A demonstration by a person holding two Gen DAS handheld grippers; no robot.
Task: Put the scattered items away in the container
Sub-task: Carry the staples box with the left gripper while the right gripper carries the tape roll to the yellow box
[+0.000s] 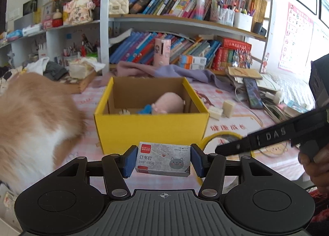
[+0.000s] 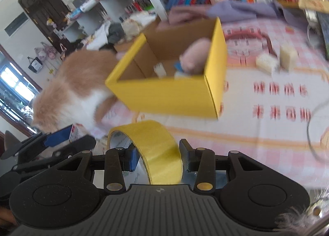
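My left gripper [image 1: 162, 161] is shut on a grey staple box [image 1: 162, 159] with a red label and a cat drawing, held just in front of the yellow cardboard box [image 1: 151, 128]. The box holds a pink plush toy [image 1: 169, 103], a blue item and a small white piece. My right gripper [image 2: 157, 159] is shut on a roll of yellow tape [image 2: 156, 149], below and in front of the yellow box [image 2: 170, 96]. The right gripper's arm shows at the right of the left wrist view [image 1: 267, 137]. The left gripper's blue pad shows at the left of the right wrist view [image 2: 55, 138].
An orange and white cat [image 1: 30, 125] stands right beside the box on its left, also in the right wrist view [image 2: 76, 90]. Two white erasers [image 1: 222, 109] lie right of the box on the pink cloth. Papers and a phone [image 1: 253, 93] lie far right. Bookshelves stand behind.
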